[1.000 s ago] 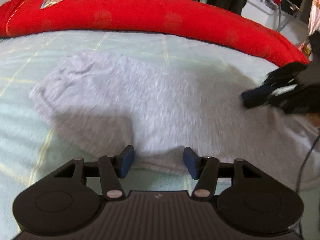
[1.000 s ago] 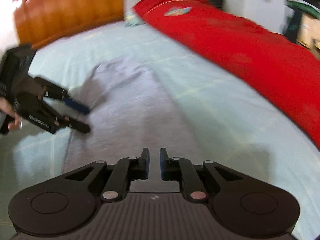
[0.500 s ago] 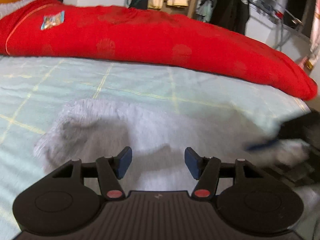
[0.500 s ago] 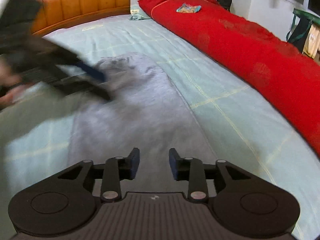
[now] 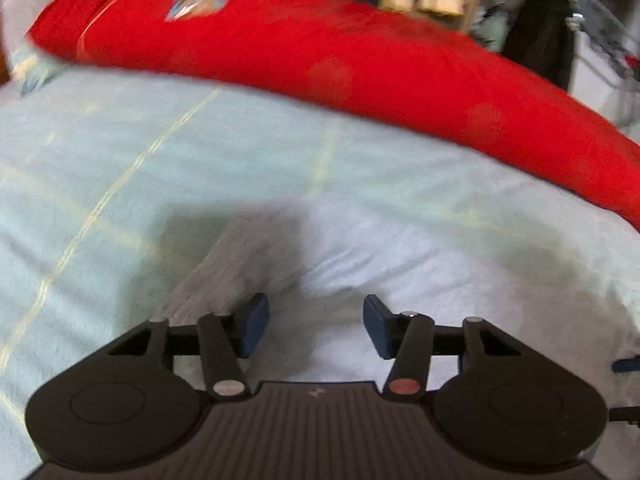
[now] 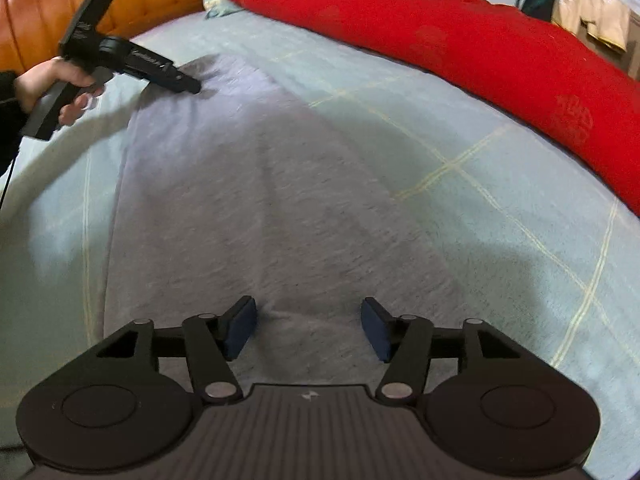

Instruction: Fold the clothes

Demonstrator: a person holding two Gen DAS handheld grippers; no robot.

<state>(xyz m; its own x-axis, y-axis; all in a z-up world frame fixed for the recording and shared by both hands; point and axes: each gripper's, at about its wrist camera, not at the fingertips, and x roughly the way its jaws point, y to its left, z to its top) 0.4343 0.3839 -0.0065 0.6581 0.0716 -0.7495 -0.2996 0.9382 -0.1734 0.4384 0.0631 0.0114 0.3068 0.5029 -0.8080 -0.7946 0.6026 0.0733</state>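
A: From the left wrist, the left gripper [image 5: 316, 326] is hovering over one end of the grey garment [image 5: 400, 264], jaws half open and closing slightly, gripping nothing. The garment is lying on the pale green sheet [image 5: 120, 168].

B: The right wrist is showing more: the person's hand [image 6: 60, 84], the wooden headboard [image 6: 80, 0]. The right gripper [image 6: 308, 326] is opening over the other end, holding nothing. No containers are visible.

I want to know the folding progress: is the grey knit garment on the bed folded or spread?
Spread flat, apparently: the grey knit garment lies as one long sheet on the pale green bedsheet; hidden layers cannot be excluded.
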